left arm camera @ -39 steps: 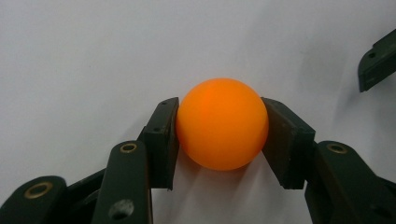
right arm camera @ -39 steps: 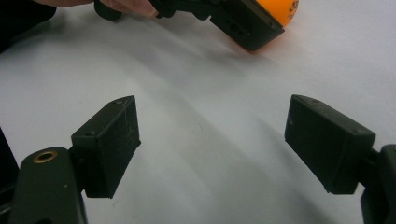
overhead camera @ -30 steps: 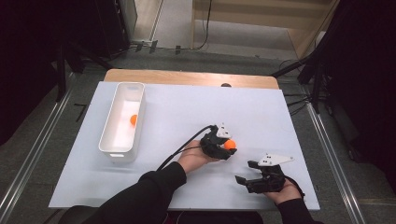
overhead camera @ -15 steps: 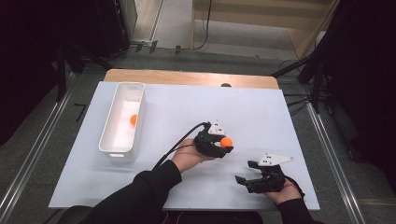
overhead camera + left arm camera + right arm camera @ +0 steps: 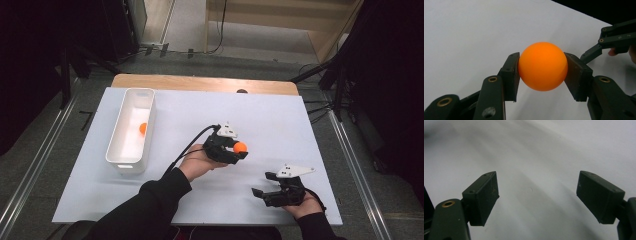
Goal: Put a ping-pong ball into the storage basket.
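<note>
Moved since earlier: your left gripper (image 5: 239, 148) now sits a little higher and further left in the high view than it did a second ago, with the orange ball (image 5: 240, 147) carried along between its pads; your right gripper (image 5: 262, 191) has kept its place at the lower right.
Left jaws: clamped on the orange ball, one pad on each side of it at its widest part, as the left gripper view shows (image 5: 543, 66).
Right jaws: wide apart with nothing between them, bare white table sheet (image 5: 531, 157) beyond the two pads.
Ball's place: lifted clear of the sheet, just right of centre in the high view, well apart from the white bin.
White bin (image 5: 118, 161): long, open-topped, standing at the left of the high view, with a second orange ball (image 5: 143, 128) lying in its upper half.
Step in hand: you seem to be carrying the gripped ball across to the bin; pick-up looks done, drop-off not yet.
Next move calls for: travel left across the frame until the ball hangs over the bin's open top, keeping the squeeze steady so the smooth ball does not pop out, then lower inside the walls before you part the pads.
Right hand's part: it can stay parked; nothing near it needs holding.
</note>
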The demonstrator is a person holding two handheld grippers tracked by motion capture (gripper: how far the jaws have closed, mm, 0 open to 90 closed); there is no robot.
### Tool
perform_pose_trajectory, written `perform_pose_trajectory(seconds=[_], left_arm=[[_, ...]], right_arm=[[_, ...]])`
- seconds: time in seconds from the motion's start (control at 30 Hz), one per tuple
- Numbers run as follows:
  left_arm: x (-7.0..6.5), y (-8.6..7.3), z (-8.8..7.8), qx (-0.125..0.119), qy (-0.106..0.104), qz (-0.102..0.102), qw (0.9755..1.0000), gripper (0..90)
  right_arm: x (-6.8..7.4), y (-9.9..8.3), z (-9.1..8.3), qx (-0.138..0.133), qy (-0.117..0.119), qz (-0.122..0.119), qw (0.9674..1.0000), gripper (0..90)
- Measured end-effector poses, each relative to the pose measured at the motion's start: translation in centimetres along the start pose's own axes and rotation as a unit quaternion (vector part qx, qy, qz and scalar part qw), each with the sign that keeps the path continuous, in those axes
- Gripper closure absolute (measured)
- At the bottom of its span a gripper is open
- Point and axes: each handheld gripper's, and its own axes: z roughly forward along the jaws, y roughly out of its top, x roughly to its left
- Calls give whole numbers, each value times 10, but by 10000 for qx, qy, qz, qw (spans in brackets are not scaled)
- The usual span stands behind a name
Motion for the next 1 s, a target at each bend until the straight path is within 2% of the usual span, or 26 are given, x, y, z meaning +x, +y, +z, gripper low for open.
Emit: perform_pose_trajectory(seconds=[0.23,0.33,0.4,0.47,0.6,0.77,1.0], left_arm=[[0,6,-8,-27,-30,2,10000,505],[0,8,-12,19,-88,-104,9999,505],[-1,10,-13,31,-24,-80,10000,505],[-1,11,-15,20,-60,-121,9999,505],[-1,13,-18,51,-68,-114,9999,505],[-3,17,-23,141,-42,-14,9999,505],[-2,22,-30,195,-47,-95,9998,505]], right_arm=[[0,0,0,-2,-3,4,10000,164],[0,1,0,-57,-32,-5,10000,164],[-1,1,-1,-121,-52,-11,9999,164],[-1,1,-2,-128,-57,13,9999,164],[0,1,-1,-112,-38,-20,9999,164],[0,1,0,-90,-14,-43,9999,164],[0,1,-1,-90,-20,-41,9999,164]])
